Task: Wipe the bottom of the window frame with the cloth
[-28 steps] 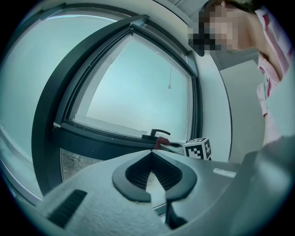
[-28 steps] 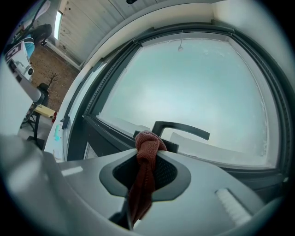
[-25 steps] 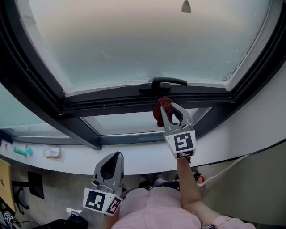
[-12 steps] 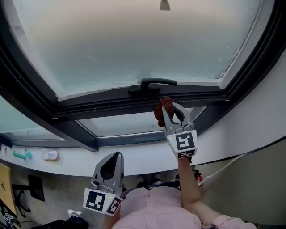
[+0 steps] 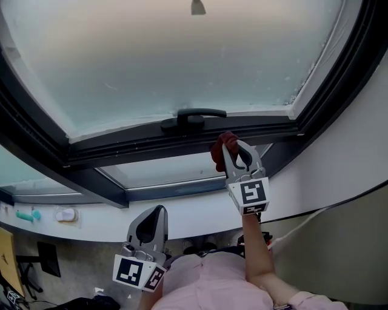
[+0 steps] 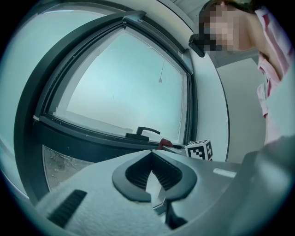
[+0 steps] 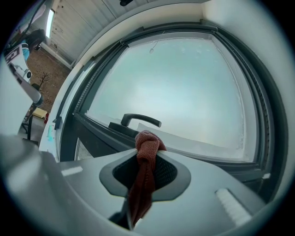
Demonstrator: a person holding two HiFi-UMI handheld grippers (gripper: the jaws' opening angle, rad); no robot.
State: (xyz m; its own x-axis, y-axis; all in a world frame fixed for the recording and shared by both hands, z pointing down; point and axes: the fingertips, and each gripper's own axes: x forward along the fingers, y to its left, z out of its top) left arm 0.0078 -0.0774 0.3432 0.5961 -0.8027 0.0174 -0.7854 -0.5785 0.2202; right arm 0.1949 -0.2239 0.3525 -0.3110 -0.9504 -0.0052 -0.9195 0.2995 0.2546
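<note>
A reddish-brown cloth (image 5: 220,150) is bunched between the fingertips of my right gripper (image 5: 230,145), which is shut on it. The cloth sits against the dark bottom bar of the window frame (image 5: 139,145), just right of and below the black handle (image 5: 193,116). In the right gripper view the cloth (image 7: 146,152) hangs down through the jaws, with the handle (image 7: 138,120) and the frame bar (image 7: 94,130) close behind it. My left gripper (image 5: 155,213) hangs low by the person's body, shut and holding nothing. In the left gripper view its shut tips (image 6: 151,159) point at the window.
A white sill (image 5: 97,225) runs under a lower glass pane (image 5: 170,171). On its left end lie a teal object (image 5: 27,215) and a small white one (image 5: 65,214). A white wall with a cable (image 5: 315,212) is at the right. A cord weight (image 5: 198,7) hangs before the frosted glass.
The right gripper with the cloth has slid rightwards along the bottom bar, from under the handle to its right. The head view has swung to the right. The left gripper has stayed put.
</note>
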